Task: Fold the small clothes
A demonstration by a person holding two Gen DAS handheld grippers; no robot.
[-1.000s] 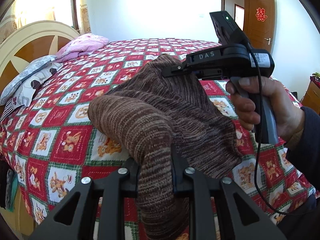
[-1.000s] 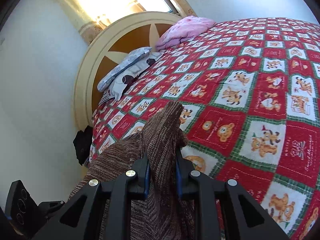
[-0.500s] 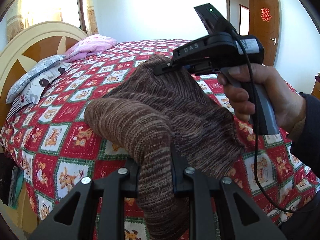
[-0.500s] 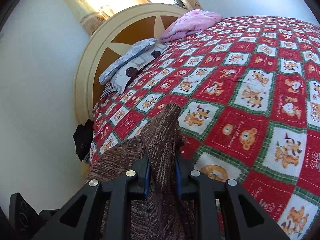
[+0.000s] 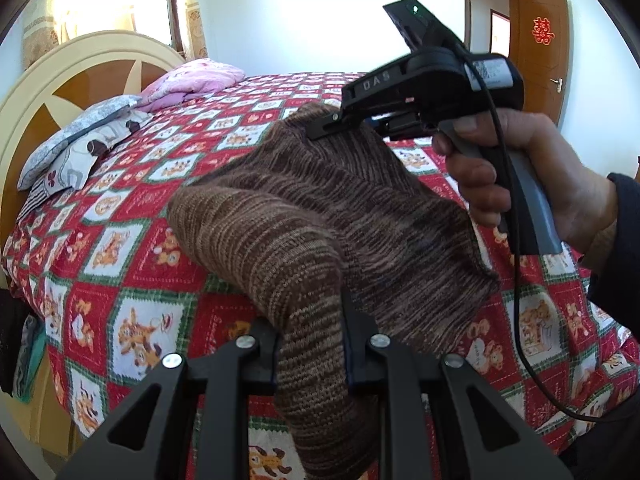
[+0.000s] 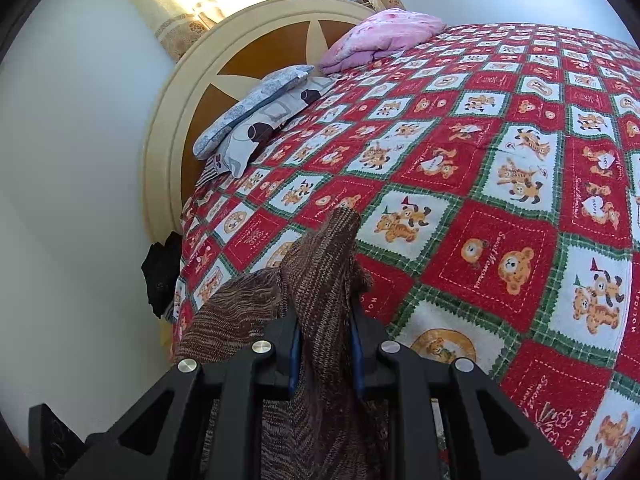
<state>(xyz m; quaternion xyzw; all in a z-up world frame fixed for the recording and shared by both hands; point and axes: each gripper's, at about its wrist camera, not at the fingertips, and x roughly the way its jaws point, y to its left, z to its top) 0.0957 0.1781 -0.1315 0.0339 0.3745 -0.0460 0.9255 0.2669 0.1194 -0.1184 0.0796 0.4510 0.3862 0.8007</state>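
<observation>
Brown striped knit garment [image 5: 320,208]; red-white checked bedspread [image 6: 500,184].

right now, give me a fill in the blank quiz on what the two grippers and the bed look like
1. Both grippers are shut on the same brown knitted ____.
2. The right gripper is held by a bare ____ with a black cable hanging from it.
3. The bedspread is checked in white and ____ with bears on it.
4. The folded blanket by the headboard is ____.

Missing words: garment; hand; red; pink. The left gripper grips it low in its own view.
</observation>
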